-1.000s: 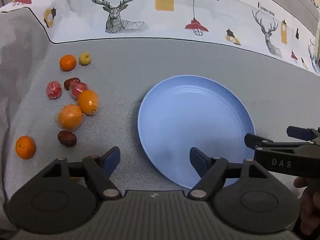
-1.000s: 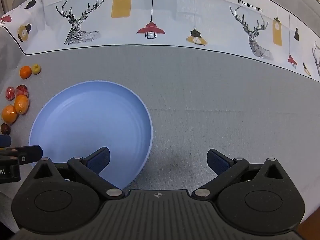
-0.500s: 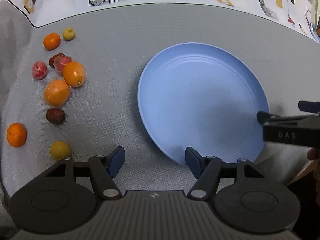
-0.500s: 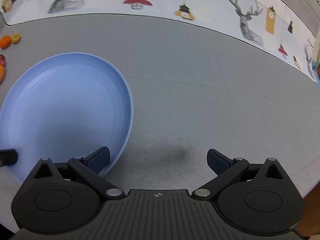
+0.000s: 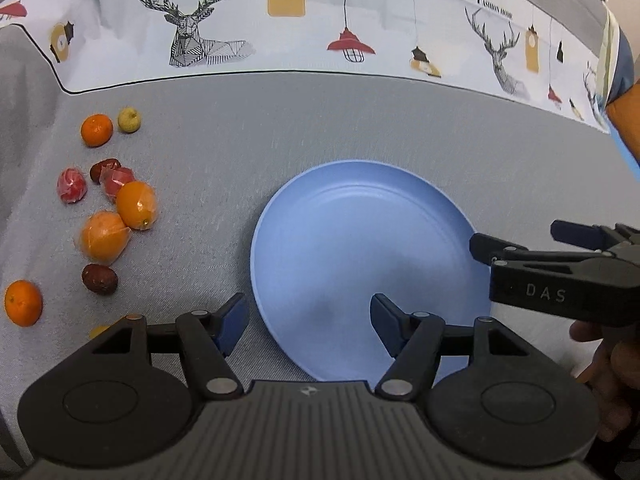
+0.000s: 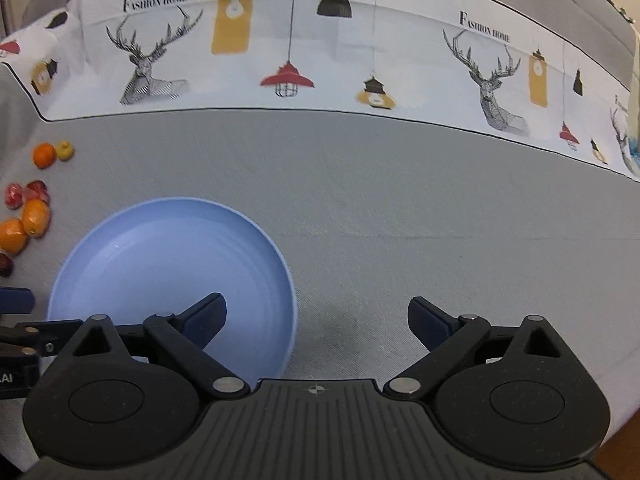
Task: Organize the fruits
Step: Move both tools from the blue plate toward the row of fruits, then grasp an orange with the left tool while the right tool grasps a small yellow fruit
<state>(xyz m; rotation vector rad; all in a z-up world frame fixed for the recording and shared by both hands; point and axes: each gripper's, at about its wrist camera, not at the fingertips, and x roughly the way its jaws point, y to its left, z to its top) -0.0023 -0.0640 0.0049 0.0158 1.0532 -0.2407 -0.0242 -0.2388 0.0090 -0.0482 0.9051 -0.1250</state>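
Observation:
An empty blue plate [image 5: 360, 236] lies on the grey cloth. Left of it lie several loose fruits: a small orange [image 5: 96, 130], a yellow-green fruit [image 5: 129, 119], two red wrapped ones [image 5: 71, 185], an oval orange fruit [image 5: 137, 205], a wrapped orange [image 5: 104, 236], a dark date [image 5: 99, 279] and another orange [image 5: 23, 303]. My left gripper [image 5: 308, 314] is open over the plate's near left rim, with nothing between its fingers. My right gripper [image 6: 318, 308] hovers over the plate's [image 6: 160, 260] right rim. Its jaws are closing, still wide apart, with nothing between them.
A white printed border with deer and lamps [image 5: 280, 40] runs along the cloth's far side. A yellow fruit [image 5: 100, 330] is half hidden behind my left finger. Bare grey cloth [image 6: 440, 220] stretches right of the plate. A hand [image 5: 612, 364] holds the right gripper.
Both views dipped toward the table half a second ago and have tilted back up. The left jaws have narrowed a little, the right jaws slightly. The fruits and plate have not moved.

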